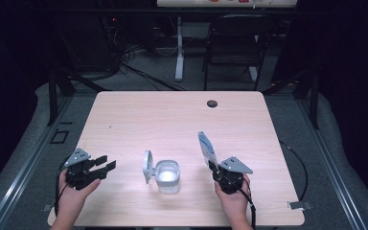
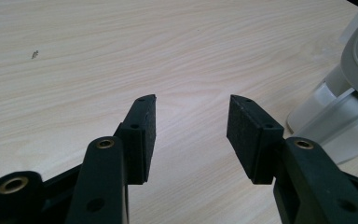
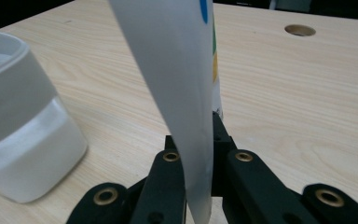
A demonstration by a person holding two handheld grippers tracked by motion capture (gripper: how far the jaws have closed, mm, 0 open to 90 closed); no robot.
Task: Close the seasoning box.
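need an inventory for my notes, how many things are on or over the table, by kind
White container with its flip lid open: 1
Flat white packet with coloured print, clamped in the right gripper: 1
Handheld grippers, counting the left gripper with its jaws apart: 2
Total: 4

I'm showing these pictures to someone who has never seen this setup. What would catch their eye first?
Probably the white packet standing up from the right gripper, whose fingers are shut on its lower edge at the table's front right. Next, the white container at front centre, its hinged lid flipped open to the left. The left gripper waits open beside it, holding nothing.
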